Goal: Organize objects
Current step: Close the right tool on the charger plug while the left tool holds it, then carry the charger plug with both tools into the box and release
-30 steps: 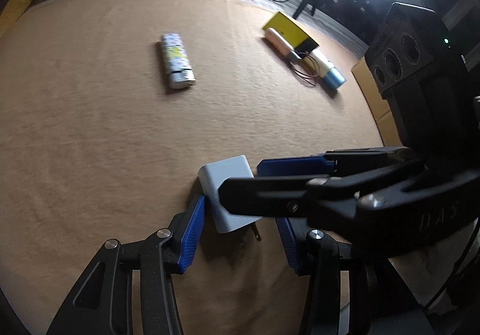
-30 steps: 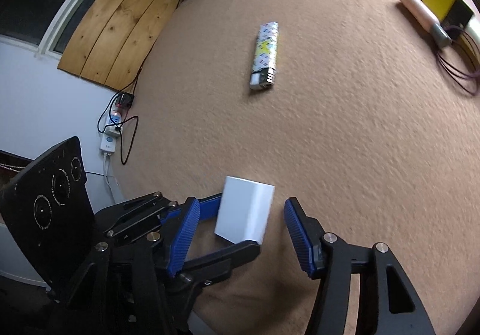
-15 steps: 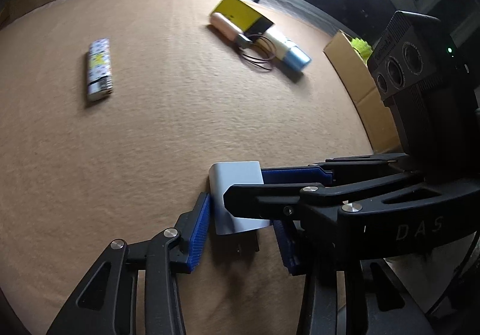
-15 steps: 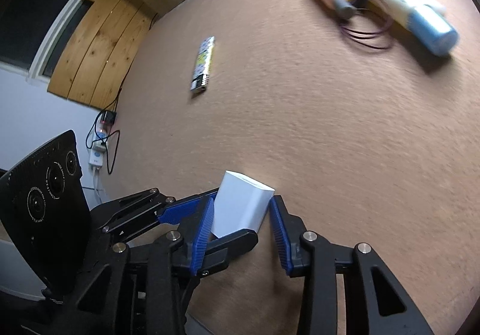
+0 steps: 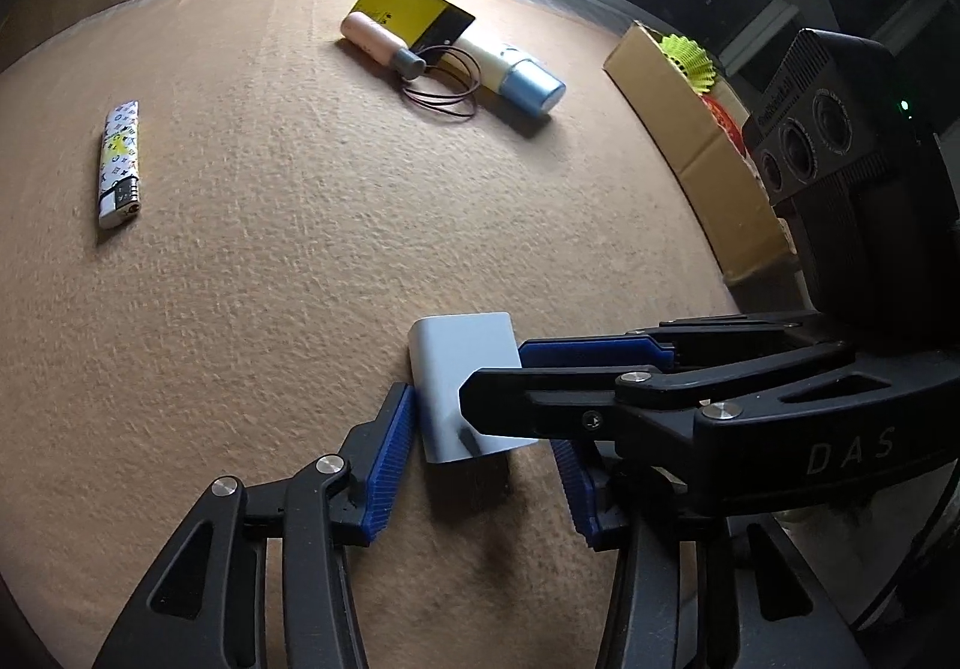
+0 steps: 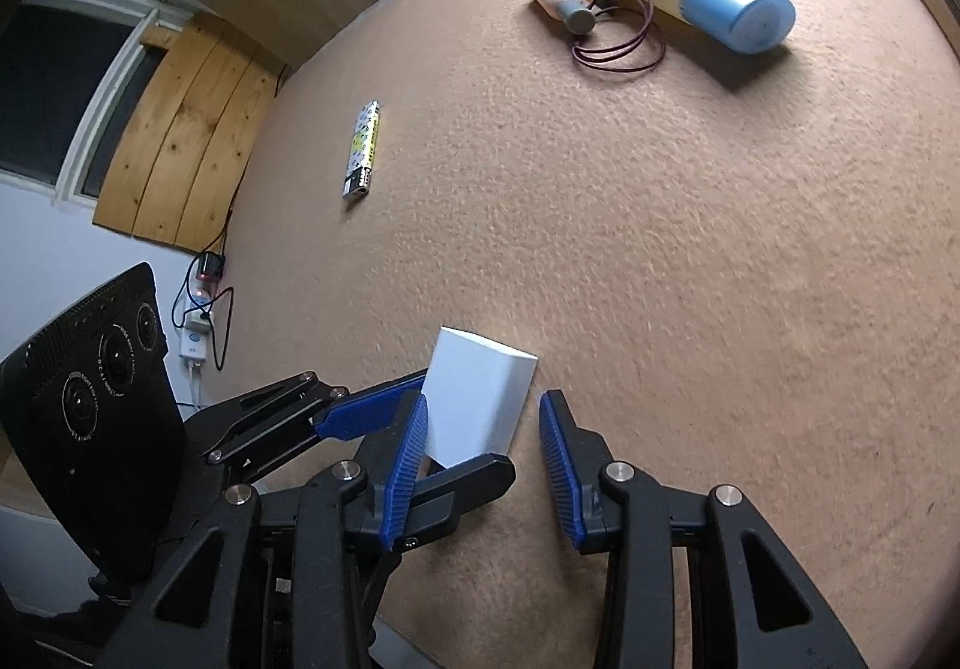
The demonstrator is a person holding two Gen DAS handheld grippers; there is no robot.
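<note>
White charger block (image 5: 462, 381) sits low between both claws, long axis running away up the tabletop (image 5: 300, 279): the left claw (image 5: 480, 429), just eased wider, touches one flank, grip unclear; the right claw (image 6: 485, 411), just narrowed, shows a gap; both pitch steeply down, blue-capped bottle (image 5: 522, 81) far ahead.

Rough tan mat (image 5: 300, 309), smooth, perhaps plastic charger (image 5: 462, 369)
</note>
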